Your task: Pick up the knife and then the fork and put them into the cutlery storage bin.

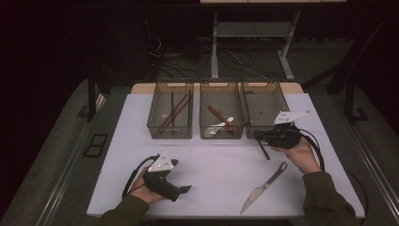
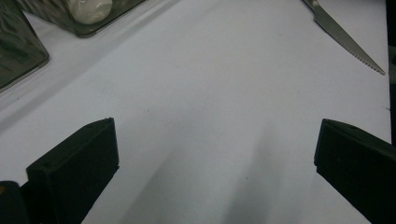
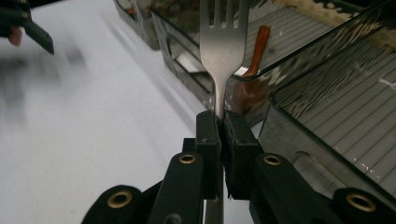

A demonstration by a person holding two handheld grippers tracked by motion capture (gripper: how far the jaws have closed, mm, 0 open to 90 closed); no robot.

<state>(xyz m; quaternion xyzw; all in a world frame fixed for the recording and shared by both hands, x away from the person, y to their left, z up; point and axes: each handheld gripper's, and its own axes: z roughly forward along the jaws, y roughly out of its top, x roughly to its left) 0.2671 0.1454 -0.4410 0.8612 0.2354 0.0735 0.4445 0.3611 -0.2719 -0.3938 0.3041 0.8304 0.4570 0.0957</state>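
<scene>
Right tool (image 3: 219, 123) jaws around fork (image 3: 223, 42)

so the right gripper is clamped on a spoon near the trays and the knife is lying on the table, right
Not quite: the right gripper is clamped on a fork, not a spoon; the right gripper view shows its tines above the shut jaws. The rest holds: in the high view it is by the trays, and the knife lies on the table.

No legible text, label or number.
</scene>
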